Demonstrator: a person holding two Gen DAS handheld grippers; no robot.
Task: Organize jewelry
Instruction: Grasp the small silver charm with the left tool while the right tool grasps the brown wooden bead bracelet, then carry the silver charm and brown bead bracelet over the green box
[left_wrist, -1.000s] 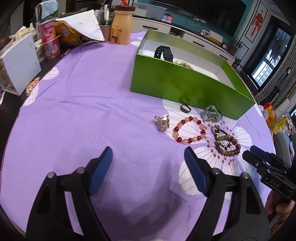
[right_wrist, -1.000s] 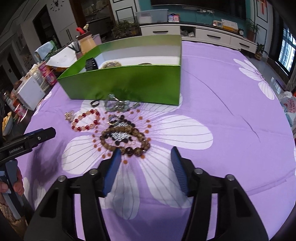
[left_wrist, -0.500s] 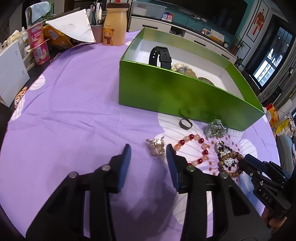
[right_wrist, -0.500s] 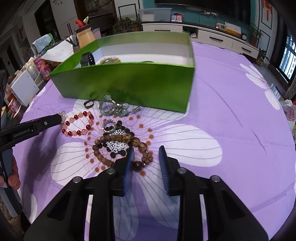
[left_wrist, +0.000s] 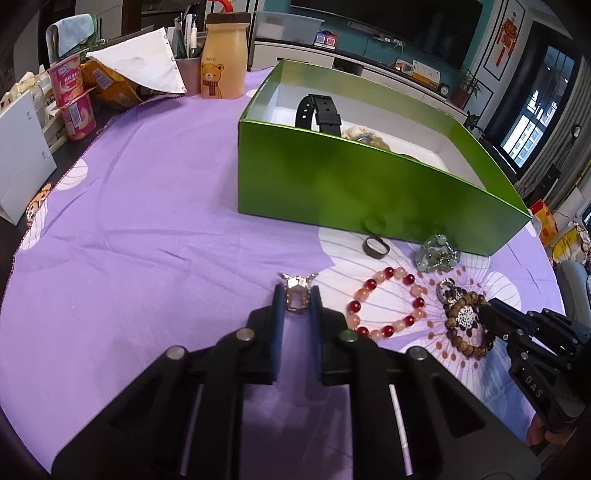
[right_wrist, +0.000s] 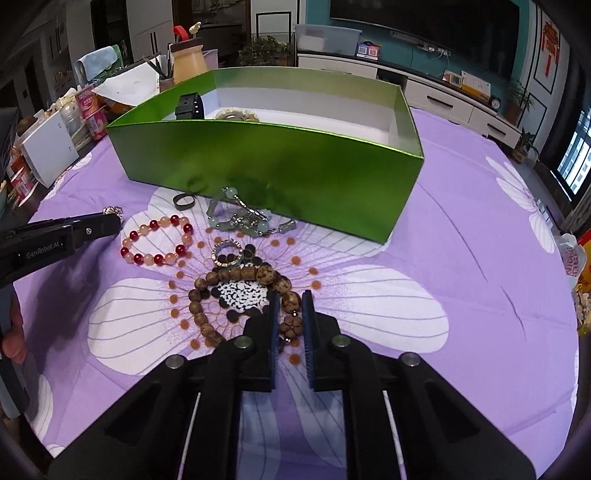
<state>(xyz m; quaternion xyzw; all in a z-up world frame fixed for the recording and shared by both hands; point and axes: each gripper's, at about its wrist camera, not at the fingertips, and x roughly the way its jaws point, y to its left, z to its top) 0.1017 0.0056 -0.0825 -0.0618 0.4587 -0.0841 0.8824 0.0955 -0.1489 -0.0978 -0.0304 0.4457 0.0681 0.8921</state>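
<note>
My left gripper (left_wrist: 296, 295) is shut on a small silver and gold ornament (left_wrist: 296, 292) lying on the purple cloth. My right gripper (right_wrist: 290, 302) is shut on the brown wooden bead bracelet (right_wrist: 236, 277), at its near right beads. A red and pink bead bracelet (left_wrist: 386, 306) lies between them. A dark ring (left_wrist: 376, 246), a jade and silver piece (left_wrist: 436, 254) and a silver ring (right_wrist: 226, 254) lie near the green box (left_wrist: 369, 184), which holds a black watch (left_wrist: 319, 114) and other pieces.
A bear bottle (left_wrist: 221, 55), a pen cup, yogurt cups (left_wrist: 75, 99), snack bags and a white box (left_wrist: 22, 155) crowd the table's far left. The round table's edge (left_wrist: 14, 254) curves close on the left. A TV cabinet stands behind.
Both grippers moved forward and closed: the left one onto the silver ornament, the right one onto the wooden bead bracelet.
</note>
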